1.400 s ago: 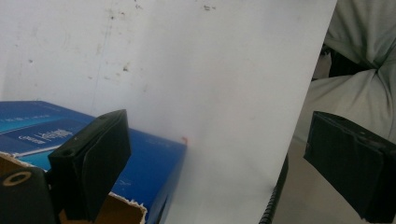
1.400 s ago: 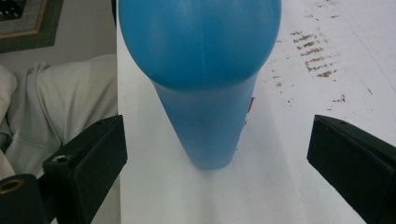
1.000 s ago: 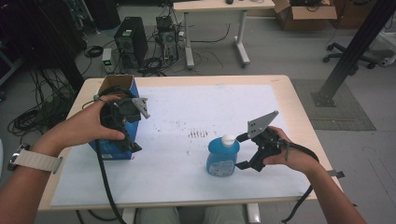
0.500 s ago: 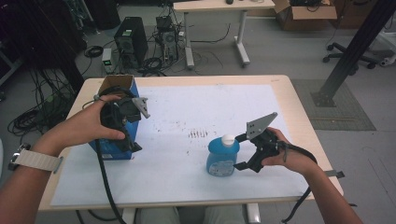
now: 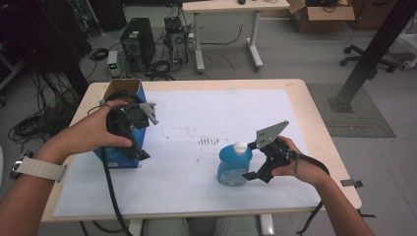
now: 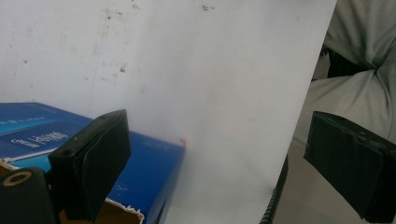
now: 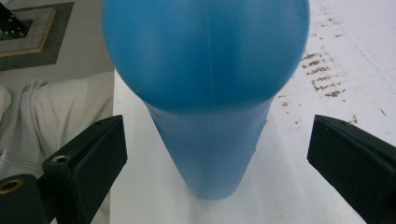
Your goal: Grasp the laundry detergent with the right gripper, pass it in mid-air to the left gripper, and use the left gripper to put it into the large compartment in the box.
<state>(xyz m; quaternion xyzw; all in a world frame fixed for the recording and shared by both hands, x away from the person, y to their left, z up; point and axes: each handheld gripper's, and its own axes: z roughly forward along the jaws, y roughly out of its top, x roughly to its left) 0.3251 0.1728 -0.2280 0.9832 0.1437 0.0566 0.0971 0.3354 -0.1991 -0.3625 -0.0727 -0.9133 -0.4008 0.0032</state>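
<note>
The right gripper sits just beside a blue bottle that stands upright on the white paper sheet covering the table. In the right gripper view its two black jaws stand wide apart with the bottle between them and a clear gap on either side, so they straddle it but have not closed on it. The bottle's white cap is on, and the bottle rests on the sheet, so nothing has been lifted. The left gripper is held over a blue box near the table's left edge; in the left gripper view its jaws are also spread wide, one of them just over the box's blue side and the other out over the sheet's near edge, gripping nothing. The box top looks open, with brown flaps showing. Judged from this, the work is at an early stage: the reach to the bottle looks finished, while the squeeze, the lift and whatever follows, perhaps a move toward the box, are all left to do.
</note>
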